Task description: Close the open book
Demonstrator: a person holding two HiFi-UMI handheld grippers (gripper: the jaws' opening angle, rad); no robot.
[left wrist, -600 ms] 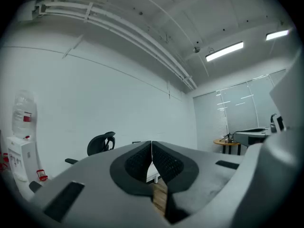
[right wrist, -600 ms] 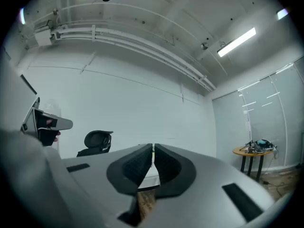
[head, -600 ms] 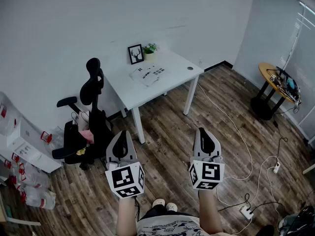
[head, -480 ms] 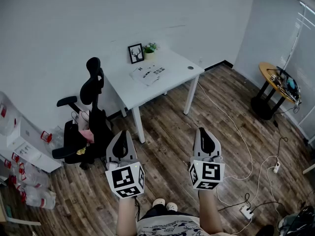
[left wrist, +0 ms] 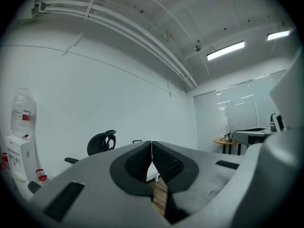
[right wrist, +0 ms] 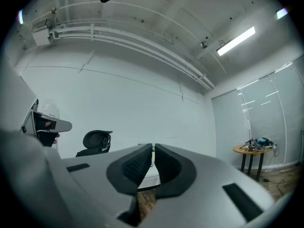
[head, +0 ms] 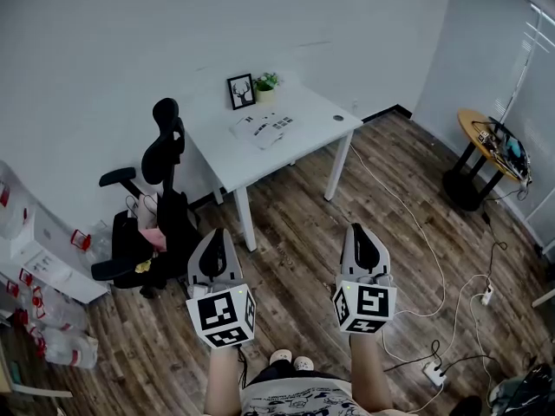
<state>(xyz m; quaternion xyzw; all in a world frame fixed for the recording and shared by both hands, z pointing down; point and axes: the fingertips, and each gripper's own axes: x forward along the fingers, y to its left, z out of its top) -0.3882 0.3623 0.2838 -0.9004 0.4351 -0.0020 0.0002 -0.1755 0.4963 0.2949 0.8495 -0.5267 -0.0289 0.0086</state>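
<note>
Open book (head: 263, 128) lies flat on the white bench (head: 310, 109), just in front of a framed picture (head: 239, 92) and a small plant (head: 265, 84). Left tongs (head: 216, 235) and right tongs (head: 359, 230) are both closed, empty and held over the floor (head: 295, 232), well apart from the bench. Office chair (head: 162, 189) stands beside the bench.
</note>
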